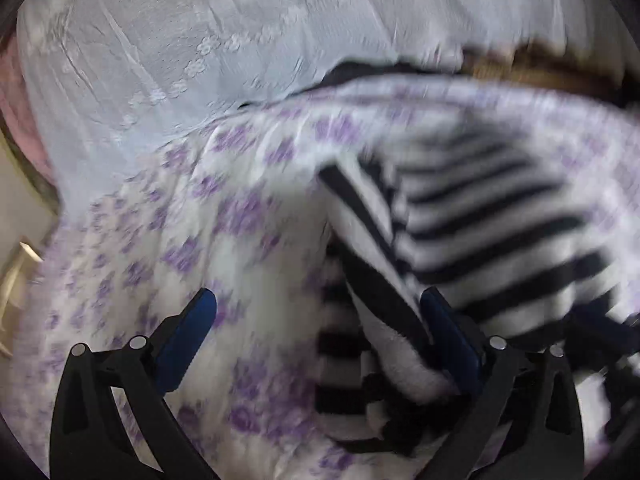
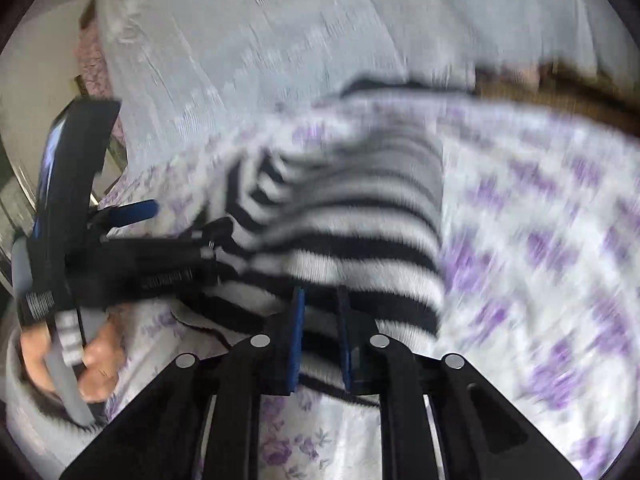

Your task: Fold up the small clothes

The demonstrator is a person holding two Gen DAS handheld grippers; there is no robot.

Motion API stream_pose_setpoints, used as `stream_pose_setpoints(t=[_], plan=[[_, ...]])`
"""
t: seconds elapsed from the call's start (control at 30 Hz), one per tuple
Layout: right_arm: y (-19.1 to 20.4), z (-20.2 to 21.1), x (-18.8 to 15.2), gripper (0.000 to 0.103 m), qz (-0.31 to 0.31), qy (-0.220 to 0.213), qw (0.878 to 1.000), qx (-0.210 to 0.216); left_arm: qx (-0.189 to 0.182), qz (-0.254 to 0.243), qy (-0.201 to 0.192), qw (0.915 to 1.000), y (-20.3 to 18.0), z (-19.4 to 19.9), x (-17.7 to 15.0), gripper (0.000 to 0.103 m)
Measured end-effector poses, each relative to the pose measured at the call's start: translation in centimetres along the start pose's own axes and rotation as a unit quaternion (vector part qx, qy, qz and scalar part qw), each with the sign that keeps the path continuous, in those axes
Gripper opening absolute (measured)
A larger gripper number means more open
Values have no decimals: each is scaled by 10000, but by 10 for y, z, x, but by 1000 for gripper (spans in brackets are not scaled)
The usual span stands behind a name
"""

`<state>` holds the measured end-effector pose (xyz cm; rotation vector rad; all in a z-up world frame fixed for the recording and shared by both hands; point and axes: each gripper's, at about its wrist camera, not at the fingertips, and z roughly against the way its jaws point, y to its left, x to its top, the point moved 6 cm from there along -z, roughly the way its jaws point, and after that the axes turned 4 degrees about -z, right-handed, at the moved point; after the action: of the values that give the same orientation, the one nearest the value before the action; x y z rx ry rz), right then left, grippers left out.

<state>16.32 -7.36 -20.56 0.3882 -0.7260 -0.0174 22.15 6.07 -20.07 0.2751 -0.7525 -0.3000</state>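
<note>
The black-and-white striped garment [image 1: 472, 216] lay on a white sheet printed with purple flowers [image 1: 192, 240], spread over what looked like a bed, with a plainer pale embroidered cover [image 1: 180, 52] beyond it. Both views were smeared with motion blur, so the fine detail of the fabric was hard to read. From where the left gripper [image 1: 320, 328] looked out, its two blue-padded fingers [image 1: 188, 336] stood wide apart; the left one hung over the flowered sheet, while the right one sat against a bunched edge of the striped cloth, which ran down between the fingers toward the bottom of the view. I could not tell whether that pad was actually pressing the cloth or only beside it. The right gripper [image 2: 322, 340] had its blue pads [image 2: 297, 344] drawn close together, with a strip of the striped garment [image 2: 344, 240] pinched between them at the near hem. The rest of the garment rose away from that grip in a rumpled heap, its stripes bending over a fold. Off to the left in the right wrist view, the other gripper [image 2: 132, 236] showed side-on, its black frame reaching onto the garment's far edge, and the person's hand [image 2: 92, 356] was wrapped round its grey handle, with a pale fuzzy sleeve at the wrist. A brownish strip [image 2: 560, 88] showed past the sheet's far edge.
</note>
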Motion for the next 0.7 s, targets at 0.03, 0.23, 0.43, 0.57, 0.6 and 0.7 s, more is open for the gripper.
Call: stream_pose_setpoints(t=[0.03, 0.23, 0.43, 0.57, 0.6, 0.7], plan=[[-3, -5, -4, 11, -43, 50, 9999, 92, -73, 66, -24, 9999, 1, -4, -7, 99], [-4, 2, -6, 5, -141, 88, 9997, 156, -919, 1075, 197, 9898, 27, -5, -20, 99], [-5, 46, 41, 16, -48, -754, 9969, -226, -977, 1474, -495, 9830, 47, 42, 7, 99], [-20, 20, 84, 22, -364, -696, 9961, -402, -998, 1135, -408, 9877, 18, 30, 25, 99], [-22, 11, 91, 22, -408, -651, 9963, -395, -858, 1026, -344, 9904, 13, 22, 25, 99], [-31, -33, 105, 21, -399, -364, 9969, -578, -549, 756, 151, 9955, -2, -18, 12, 99]])
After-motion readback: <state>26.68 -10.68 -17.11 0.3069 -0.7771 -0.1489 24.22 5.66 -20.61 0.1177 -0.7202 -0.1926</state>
